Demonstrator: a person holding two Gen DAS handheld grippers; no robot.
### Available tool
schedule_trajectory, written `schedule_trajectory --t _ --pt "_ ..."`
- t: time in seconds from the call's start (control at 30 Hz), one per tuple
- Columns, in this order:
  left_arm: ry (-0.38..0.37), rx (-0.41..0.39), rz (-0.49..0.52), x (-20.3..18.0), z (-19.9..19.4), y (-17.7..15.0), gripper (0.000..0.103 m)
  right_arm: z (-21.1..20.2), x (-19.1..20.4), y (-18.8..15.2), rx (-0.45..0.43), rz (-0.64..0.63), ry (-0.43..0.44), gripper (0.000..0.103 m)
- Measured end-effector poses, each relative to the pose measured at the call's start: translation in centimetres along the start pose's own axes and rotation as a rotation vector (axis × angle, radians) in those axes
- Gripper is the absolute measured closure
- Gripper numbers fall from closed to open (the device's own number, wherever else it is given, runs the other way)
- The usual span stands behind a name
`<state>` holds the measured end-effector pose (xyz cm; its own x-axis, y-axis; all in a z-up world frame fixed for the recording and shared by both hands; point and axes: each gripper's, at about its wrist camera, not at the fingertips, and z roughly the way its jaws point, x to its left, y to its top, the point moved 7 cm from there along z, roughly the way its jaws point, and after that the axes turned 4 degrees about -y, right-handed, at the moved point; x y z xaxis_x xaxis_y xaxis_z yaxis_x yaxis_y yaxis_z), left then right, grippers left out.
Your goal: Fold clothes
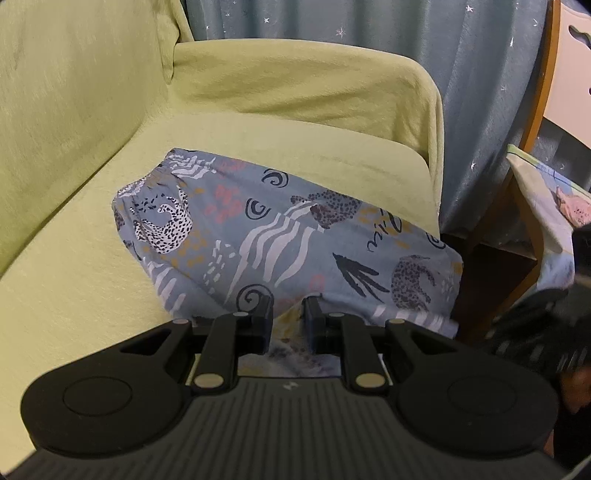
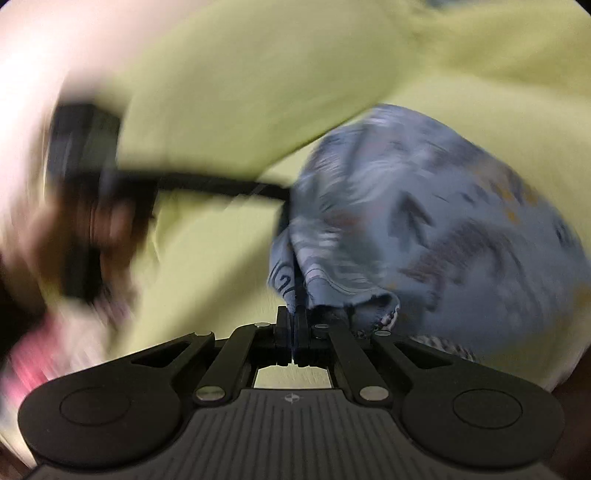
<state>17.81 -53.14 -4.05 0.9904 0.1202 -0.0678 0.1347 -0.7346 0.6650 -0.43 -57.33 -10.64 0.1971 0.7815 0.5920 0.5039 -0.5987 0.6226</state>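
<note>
A blue-grey patterned garment (image 1: 280,236) with leopards, spirals and stripes lies on the green sofa seat (image 1: 74,295), its near edge hanging over the front. My left gripper (image 1: 288,314) sits at that near edge; its jaws stand a little apart with cloth between them. In the blurred right wrist view the same garment (image 2: 443,221) is bunched, and my right gripper (image 2: 295,317) is shut on its hem. The left gripper (image 2: 221,184) shows there as a dark bar reaching the cloth from the left.
The sofa armrest (image 1: 314,85) rises behind the garment. A grey-blue starred curtain (image 1: 406,29) hangs behind. A wooden chair (image 1: 532,122) with patterned fabric (image 1: 546,206) stands at the right. The right gripper shows dark at the right edge (image 1: 554,321).
</note>
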Motion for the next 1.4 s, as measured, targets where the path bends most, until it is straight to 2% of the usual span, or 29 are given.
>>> schedule_trajectory --t 0.1,0.17,0.2,0.3,0.4,0.53,0.63,0.73,0.8,0.87,0.93,1.0,1.17,1.2,1.23,1.27,1.3,1.33,1.37,1.4 --pt "-0.001 -0.001 0.006 -0.1 -0.5 -0.6 0.087 -1.8 -1.4 0.4 -0.016 0.140 0.105 0.102" --pt "0.002 -0.001 0.004 -0.1 -0.8 -1.2 0.087 -2.1 -1.4 0.4 0.011 0.180 0.183 0.102" --pt "0.003 0.001 0.001 -0.2 -0.9 -1.7 0.087 -2.1 -1.2 0.2 0.032 0.172 0.193 0.102" --pt "0.014 0.015 -0.008 0.0 -1.3 -3.2 0.087 -1.7 -1.2 -0.3 0.065 0.119 0.130 0.102" --pt "0.032 0.026 -0.023 0.4 -1.8 -4.8 0.086 -1.6 -1.7 -0.7 0.064 0.143 0.096 0.102" --pt "0.029 0.011 -0.053 0.7 -2.9 -6.8 0.080 -1.7 -1.0 -1.5 0.098 0.133 0.160 0.102" --pt "0.022 0.008 -0.073 0.7 -3.3 -8.2 0.078 -1.8 0.3 -2.3 0.156 0.099 0.221 0.102" --pt "0.024 0.008 -0.094 0.7 -3.2 -9.1 0.077 -1.4 1.4 -3.5 0.216 -0.010 0.177 0.102" --pt "0.015 0.003 -0.113 0.8 -3.0 -9.3 0.077 -0.9 2.0 -3.6 0.205 -0.085 0.120 0.093" --pt "0.009 -0.018 -0.135 1.2 -2.7 -8.6 0.077 -0.3 2.6 -3.5 0.182 -0.156 0.072 0.080" --pt "0.004 -0.041 -0.151 1.5 -2.4 -7.7 0.077 0.3 3.3 -3.4 0.160 -0.232 0.024 0.073" --pt "0.002 -0.060 -0.146 1.7 -2.1 -6.2 0.077 -0.4 4.8 -4.1 0.133 -0.365 -0.027 0.072" --pt "0.002 -0.081 -0.097 1.7 -1.1 -3.0 0.077 2.9 7.4 -5.2 0.134 -0.750 -0.189 0.071" --pt "0.005 -0.081 -0.088 1.7 -1.0 -2.7 0.077 3.6 7.7 -5.4 0.135 -0.829 -0.226 0.072" --pt "0.008 -0.082 -0.078 1.7 -1.0 -2.4 0.077 3.9 7.5 -5.5 0.127 -0.881 -0.263 0.076" --pt "0.010 -0.083 -0.068 1.7 -0.9 -2.1 0.077 4.0 7.2 -5.2 0.113 -0.911 -0.301 0.085" --pt "0.009 -0.088 -0.068 1.8 -1.0 -2.0 0.077 3.6 6.5 -4.5 0.097 -0.880 -0.320 0.091" --pt "0.008 -0.092 -0.068 1.9 -1.2 -1.9 0.076 3.2 5.8 -3.9 0.081 -0.850 -0.338 0.103" --pt "0.007 -0.094 -0.070 1.9 -1.3 -2.1 0.076 2.7 5.1 -3.2 0.065 -0.808 -0.351 0.103" --pt "0.006 -0.095 -0.073 2.0 -1.5 -2.3 0.074 1.8 4.1 -2.2 0.049 -0.686 -0.326 0.103"
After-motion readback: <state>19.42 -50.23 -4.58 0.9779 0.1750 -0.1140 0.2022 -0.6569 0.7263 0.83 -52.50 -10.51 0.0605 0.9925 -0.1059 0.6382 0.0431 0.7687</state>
